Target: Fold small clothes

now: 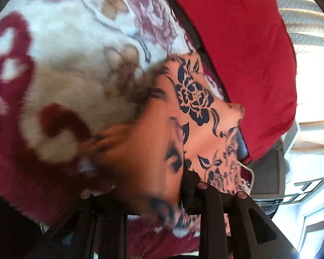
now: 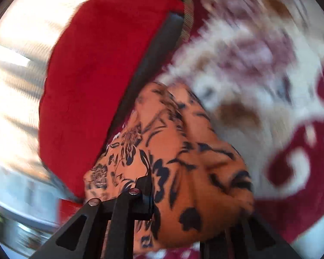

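Between my two claws hangs the small garment (image 1: 196,116), a thin orange cloth printed with dark navy roses and leaves, soft and creased, bunched into loose folds rather than lying flat. My left claw (image 1: 162,200) has the cloth draped over and between its black fingers; the fabric hides the tips, so I cannot tell whether they are pinched on it or spread. From my right claw (image 2: 183,202) the same garment (image 2: 183,151) bulges in a rounded, rumpled mound across the fingers, one black finger (image 2: 144,190) showing at its left side, the other buried; again I cannot tell how the jaws stand. Beneath the cloth lies a thick, fuzzy blanket (image 1: 71,69), cream with maroon scrolls, mauve roses and tan blotches, its pile long and plush. Just beside the garment sits a plump red cushion (image 1: 244,60) of smooth, matte fabric with a curved edge. Both views are smeared with blur.
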{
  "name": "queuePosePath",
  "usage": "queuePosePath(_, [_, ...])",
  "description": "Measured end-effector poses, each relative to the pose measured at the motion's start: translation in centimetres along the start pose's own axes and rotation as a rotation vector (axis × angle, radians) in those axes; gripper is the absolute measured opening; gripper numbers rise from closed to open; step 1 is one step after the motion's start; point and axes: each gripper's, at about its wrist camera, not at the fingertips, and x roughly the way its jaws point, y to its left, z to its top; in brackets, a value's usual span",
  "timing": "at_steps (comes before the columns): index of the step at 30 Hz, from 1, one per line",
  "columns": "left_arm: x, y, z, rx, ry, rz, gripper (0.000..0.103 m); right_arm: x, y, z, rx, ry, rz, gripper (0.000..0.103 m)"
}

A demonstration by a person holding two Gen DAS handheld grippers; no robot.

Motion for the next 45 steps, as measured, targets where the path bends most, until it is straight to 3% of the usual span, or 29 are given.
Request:
queuePosePath(3, [-3.6, -0.2, -0.2, 0.058, -0.046, 0.005, 0.027, -2.0, -2.1, 0.7, 0.083, 0.032, 0.028, 0.024])
queuePosePath(6, [-7.4, -1.5, -0.5, 0.136, -0.122, 0.026, 0.027, -5.4, -2.9, 1.5, 0.055, -0.066, -0.038, 0.027])
queuePosePath(8, [-8.3, -2.6, 0.2, 0.177, -0.162, 0.044, 0.028, -7.7, -3.1, 2.1, 0.034, -0.177, -0.101, 0.027])
queuePosePath(10, [-8.6, -3.8, 0.9, 0.214, -0.204, 0.062, 0.035, -9.5, -2.8, 2.5, 0.025, -0.256, -0.097, 0.027])
queuePosePath(12, [-8.1, -4.8, 1.7, 0.234, -0.234, 0.080, 0.041, -9.8, -2.0, 2.6, 0.000, -0.264, -0.061, 0.027])
queuePosePath(15, [-7.0, -6.5, 3.6, 0.250, -0.275, 0.123, 0.043, -7.9, 0.0, 2.6, -0.068, -0.221, -0.001, 0.027])
queuePosePath(16, [-6.8, -6.7, 4.1, 0.248, -0.300, 0.131, 0.051, -6.8, 0.9, 2.4, -0.084, -0.195, 0.008, 0.027])
queuePosePath(17, [-6.2, -7.1, 4.8, 0.249, -0.320, 0.138, 0.067, -5.5, 1.7, 2.2, -0.091, -0.168, 0.012, 0.027])
queuePosePath(18, [-5.3, -7.4, 5.6, 0.259, -0.310, 0.146, 0.073, -4.9, 1.9, 2.0, -0.096, -0.151, 0.018, 0.027])
queuePosePath(21, [-2.2, -7.4, 8.4, 0.233, -0.268, 0.166, 0.074, -0.9, 3.7, 1.7, -0.138, -0.084, 0.052, 0.027])
queuePosePath(24, [1.8, -7.1, 10.6, 0.221, -0.159, 0.207, 0.074, 2.6, 4.5, 0.9, -0.177, -0.013, 0.144, 0.027])
queuePosePath(27, [4.4, -7.6, 11.2, 0.262, -0.131, 0.196, 0.074, 5.4, 4.4, 0.2, -0.172, 0.086, 0.160, 0.027])
queuePosePath(29, [5.8, -8.2, 11.4, 0.295, -0.131, 0.246, 0.074, 5.9, 4.3, 0.1, -0.173, 0.101, 0.157, 0.027])
queuePosePath(32, [7.6, -8.8, 11.5, 0.324, -0.099, 0.264, 0.074, 7.4, 3.8, 0.0, -0.171, 0.133, 0.098, 0.026])
queuePosePath(35, [9.2, -9.1, 11.2, 0.360, -0.074, 0.276, 0.071, 8.4, 3.1, -0.1, -0.144, 0.148, 0.098, 0.026])
queuePosePath(38, [10.0, -9.7, 10.8, 0.445, -0.085, 0.360, 0.045, 8.8, 3.1, -0.1, -0.161, 0.148, 0.092, 0.026])
queuePosePath(40, [9.8, -9.3, 11.0, 0.443, -0.098, 0.355, 0.019, 8.9, 3.3, -0.1, -0.171, 0.148, 0.086, 0.026])
queuePosePath(41, [9.6, -9.0, 11.2, 0.426, -0.105, 0.333, 0.012, 8.9, 3.5, -0.2, -0.178, 0.145, 0.081, 0.026])
queuePosePath(45, [7.4, -8.7, 11.6, 0.384, -0.184, 0.270, 0.009, 9.1, 4.1, -0.6, -0.197, 0.130, 0.059, 0.026])
